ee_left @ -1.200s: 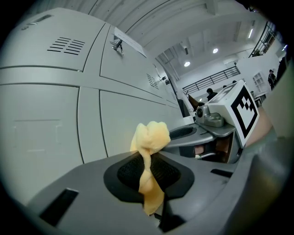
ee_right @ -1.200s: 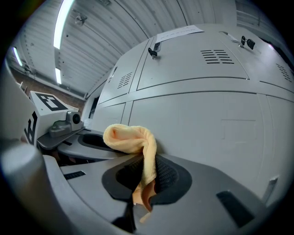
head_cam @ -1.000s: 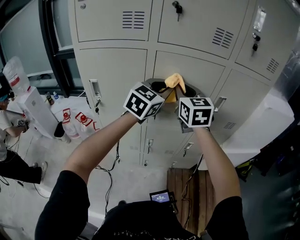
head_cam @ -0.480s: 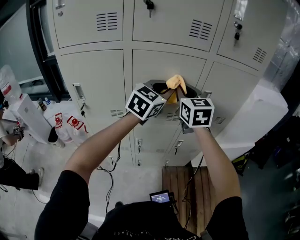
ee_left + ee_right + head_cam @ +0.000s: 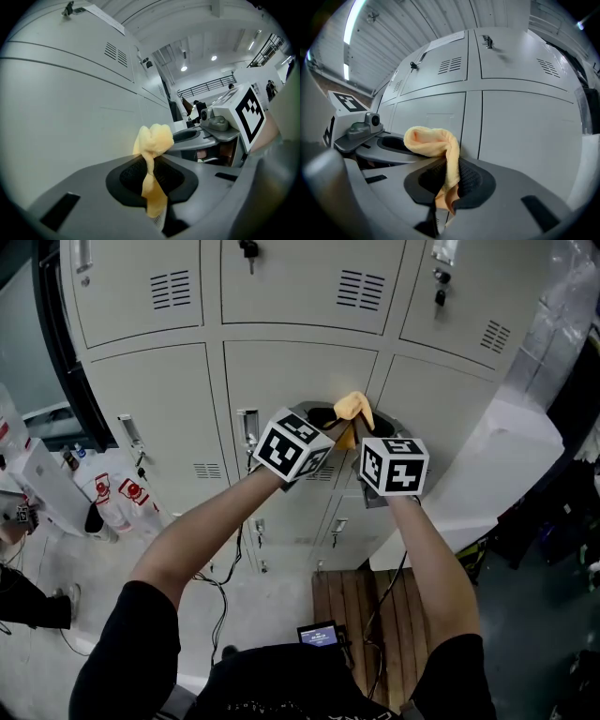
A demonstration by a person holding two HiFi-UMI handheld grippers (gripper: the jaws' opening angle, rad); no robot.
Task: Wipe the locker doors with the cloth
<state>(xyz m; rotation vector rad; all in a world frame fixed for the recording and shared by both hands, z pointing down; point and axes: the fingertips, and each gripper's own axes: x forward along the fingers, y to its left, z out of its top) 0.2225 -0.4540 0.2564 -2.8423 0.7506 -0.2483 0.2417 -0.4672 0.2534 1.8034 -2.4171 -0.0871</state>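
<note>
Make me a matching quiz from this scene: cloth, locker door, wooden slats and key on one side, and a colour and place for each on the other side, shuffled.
1 cloth
2 locker door
3 wooden slats
4 key

A brown, down on the floor
B dark, in a top-row lock
C yellow, clamped between jaws
D pale grey, straight ahead

Pairs: 1-C, 2-D, 3-A, 4-B

No text is legible. The bags (image 5: 111, 493) left of the lockers (image 5: 300, 381) carry red-and-white labels too small to read; the cubes (image 5: 291, 443) bear only black-and-white square markers.
</note>
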